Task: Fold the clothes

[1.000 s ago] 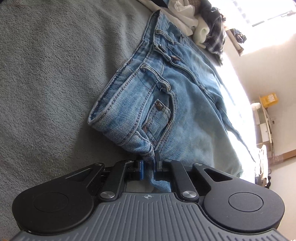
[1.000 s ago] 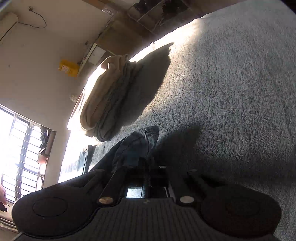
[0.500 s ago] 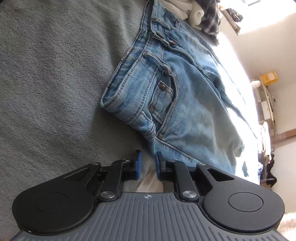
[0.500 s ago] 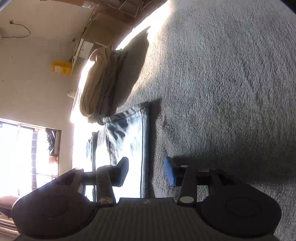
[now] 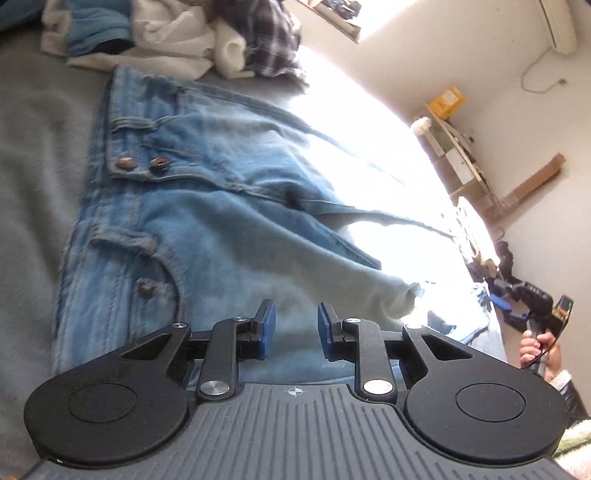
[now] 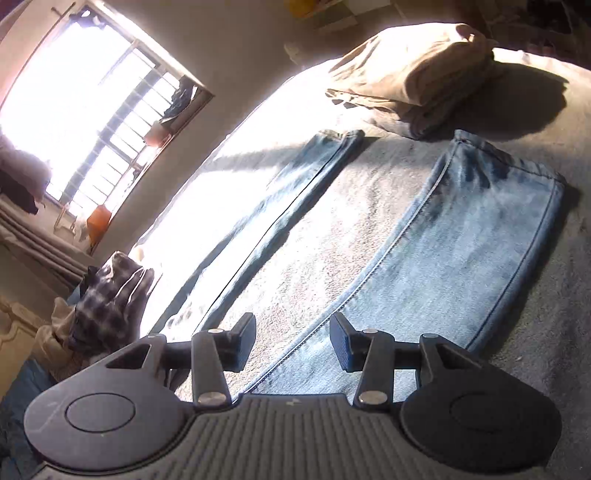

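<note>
On the grey blanket (image 5: 33, 155) the jeans (image 5: 207, 206) lie spread flat — waistband toward the pile of unfolded clothes (image 5: 192, 33), both legs (image 6: 461, 251) stretched toward the folded beige stack (image 6: 413, 74). The left gripper (image 5: 293, 328) hangs over the hip, narrowly parted and empty; the right gripper (image 6: 291, 341) — wider, also empty — hangs above the legs. Both have just opened.
</note>
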A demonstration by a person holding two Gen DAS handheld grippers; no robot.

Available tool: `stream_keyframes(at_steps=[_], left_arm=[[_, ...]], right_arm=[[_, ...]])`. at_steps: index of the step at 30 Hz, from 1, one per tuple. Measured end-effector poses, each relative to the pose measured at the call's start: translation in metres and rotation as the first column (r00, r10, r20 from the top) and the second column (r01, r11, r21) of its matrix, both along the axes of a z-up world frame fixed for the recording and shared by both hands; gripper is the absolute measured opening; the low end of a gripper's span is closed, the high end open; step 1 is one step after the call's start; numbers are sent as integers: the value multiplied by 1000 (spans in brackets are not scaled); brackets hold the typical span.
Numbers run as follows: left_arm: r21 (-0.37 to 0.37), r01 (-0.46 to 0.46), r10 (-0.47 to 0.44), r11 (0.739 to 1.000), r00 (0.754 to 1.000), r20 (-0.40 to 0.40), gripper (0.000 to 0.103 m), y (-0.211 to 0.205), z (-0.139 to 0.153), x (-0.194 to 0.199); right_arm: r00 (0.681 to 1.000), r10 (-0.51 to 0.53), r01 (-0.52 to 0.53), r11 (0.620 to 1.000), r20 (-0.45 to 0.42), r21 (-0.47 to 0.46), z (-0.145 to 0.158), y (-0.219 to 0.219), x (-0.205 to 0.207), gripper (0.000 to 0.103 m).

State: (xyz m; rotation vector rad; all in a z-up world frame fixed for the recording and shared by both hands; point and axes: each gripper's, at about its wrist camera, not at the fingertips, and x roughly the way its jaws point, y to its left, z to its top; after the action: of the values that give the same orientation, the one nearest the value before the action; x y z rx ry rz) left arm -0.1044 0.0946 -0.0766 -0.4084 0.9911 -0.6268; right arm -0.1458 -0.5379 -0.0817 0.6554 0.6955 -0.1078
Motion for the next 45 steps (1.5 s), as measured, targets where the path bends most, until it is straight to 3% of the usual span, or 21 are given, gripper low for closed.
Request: stream_keyframes(at_steps=[2, 3, 6, 11, 13, 18, 20, 21, 25, 28, 30, 32, 34, 36, 39, 41, 44, 45], left_arm=[[40, 81, -83, 996, 996, 34, 24, -29, -3, 5], [63, 122, -125, 991, 991, 50, 24, -43, -5, 7], [138, 236, -248, 962, 966, 72, 24, -77, -18, 0], [176, 315, -328, 933, 944, 46, 24, -98, -49, -14], [153, 315, -324, 937, 945, 36, 24, -96, -58, -16], [72, 304, -306, 950, 952, 15, 24, -86, -67, -12], [54, 307, -308, 950, 951, 7, 24, -83, -70, -11], [48, 308, -309, 950, 951, 6, 24, -83, -71, -10], [32, 312, -313, 950, 950, 10, 24, -80, -74, -11], [29, 311, -312, 950, 950, 9, 24, -82, -74, -12], [37, 312, -313, 949, 950, 9, 24, -84, -73, -14], [48, 314, -315, 948, 949, 11, 24, -84, -71, -14], [60, 316, -318, 947, 948, 16, 24, -89, -69, -13], [69, 315, -317, 947, 948, 20, 24, -90, -69, -13], [78, 309, -311, 948, 950, 19, 24, -99, -70, -14], [80, 302, -304, 950, 952, 14, 25, -102, -70, -15], [83, 300, -302, 950, 953, 11, 25, -103, -69, -14], [82, 298, -300, 951, 954, 9, 25, -103, -70, -13]], right_arm=[[975, 220, -219, 965, -9, -145, 19, 49, 34, 47], [943, 332, -331, 921, -28, -204, 25, 80, 47, 47], [802, 590, -589, 750, -98, -301, 27, 166, 75, 46], [587, 771, -796, 495, -247, -348, -9, 263, 113, 46], [533, 797, -835, 441, -285, -330, -28, 286, 126, 46], [447, 824, -891, 377, -348, -252, -59, 309, 147, 45], [422, 827, -903, 345, -371, -257, -62, 314, 144, 28], [409, 828, -908, 328, -382, -262, -63, 316, 142, 6], [410, 832, -885, 266, -373, -381, -47, 321, 131, 2], [403, 826, -865, 203, -394, -459, -55, 327, 119, 2], [417, 812, -843, 178, -409, -508, -68, 332, 112, 6], [497, 787, -805, 261, -365, -532, -66, 326, 118, 19], [579, 752, -758, 355, -315, -547, -62, 319, 125, 23], [701, 666, -686, 533, -255, -495, -49, 292, 153, 23], [807, 560, -585, 713, -188, -386, -24, 232, 162, 23], [822, 540, -569, 756, -182, -325, -9, 200, 156, 24], [805, 550, -593, 761, -222, -263, -1, 172, 138, 24], [790, 562, -613, 744, -247, -267, -2, 169, 131, 25]])
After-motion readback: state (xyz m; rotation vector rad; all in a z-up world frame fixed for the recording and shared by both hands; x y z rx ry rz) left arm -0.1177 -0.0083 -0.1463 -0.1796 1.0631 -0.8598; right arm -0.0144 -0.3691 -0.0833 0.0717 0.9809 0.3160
